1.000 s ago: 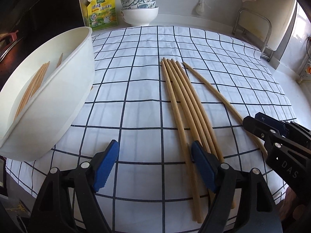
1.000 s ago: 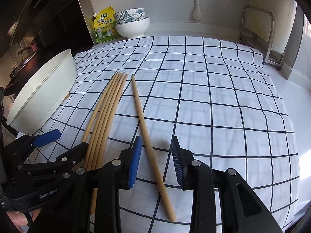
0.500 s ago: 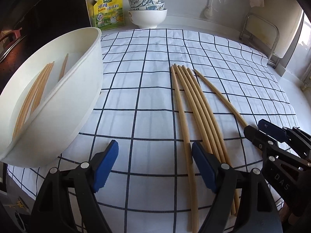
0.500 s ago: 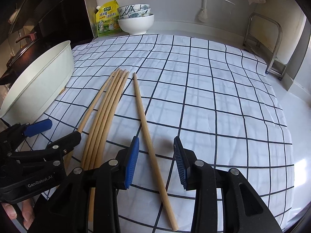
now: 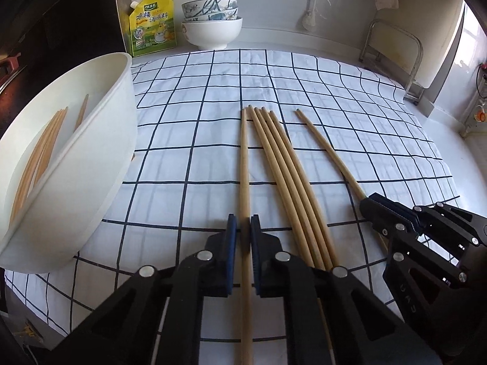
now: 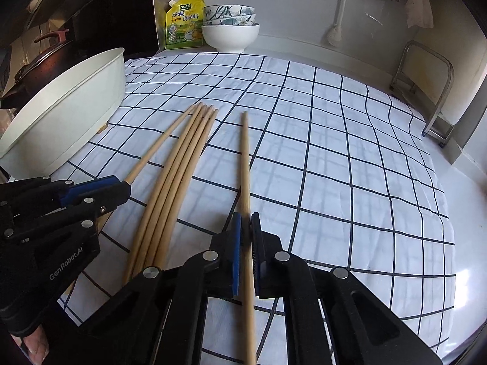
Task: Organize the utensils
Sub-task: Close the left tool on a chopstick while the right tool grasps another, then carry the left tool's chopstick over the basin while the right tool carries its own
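Right hand-held gripper [image 6: 246,237] clamps a lone chopstick [image 6: 245,164] on checked cloth [image 6: 334,158]

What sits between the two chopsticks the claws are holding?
Four loose chopsticks, bundled side by side on the checked cloth, between the left claw and right claw; both views show it.

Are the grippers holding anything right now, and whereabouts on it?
Each grips one chopstick toward its near end: left gripper the leftmost chopstick, right gripper the separate chopstick.
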